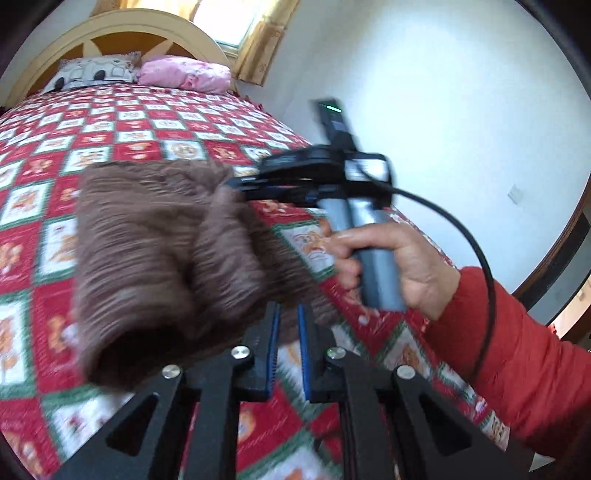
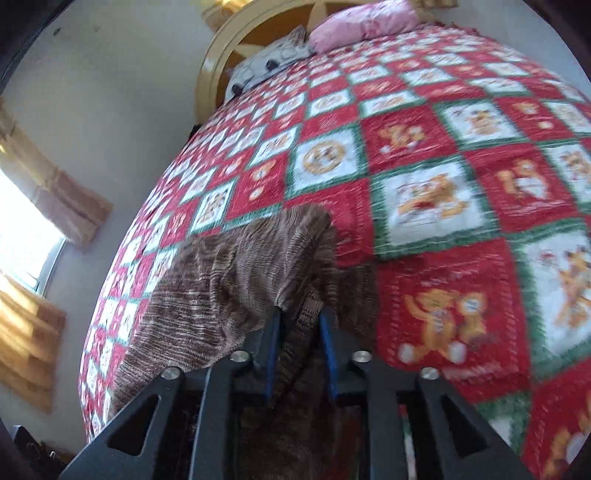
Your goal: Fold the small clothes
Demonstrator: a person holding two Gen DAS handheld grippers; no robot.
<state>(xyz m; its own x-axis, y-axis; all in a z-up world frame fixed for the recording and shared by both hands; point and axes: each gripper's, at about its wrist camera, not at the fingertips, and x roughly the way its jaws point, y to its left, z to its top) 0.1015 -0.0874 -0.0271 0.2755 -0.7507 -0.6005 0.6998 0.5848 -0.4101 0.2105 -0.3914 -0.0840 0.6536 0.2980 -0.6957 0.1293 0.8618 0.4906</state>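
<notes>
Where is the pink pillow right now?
The pink pillow lies at the far end of the bed, against the headboard, right beside the grey patterned pillow; the window is just behind it.

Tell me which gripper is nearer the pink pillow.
Right, judging loosely. The right gripper sits further up the bed towards the pink pillow; the left gripper is behind it.

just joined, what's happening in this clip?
A person in a red sleeve is folding a brown knit garment on a bed with a red, white and green quilt, one handheld gripper per hand. The left gripper is shut on the fabric's near edge. The right gripper has knit between its fingers; whether they pinch it is unclear. Part of the garment is lifted, and both views are motion-blurred. Two pillows lie by the headboard.
</notes>
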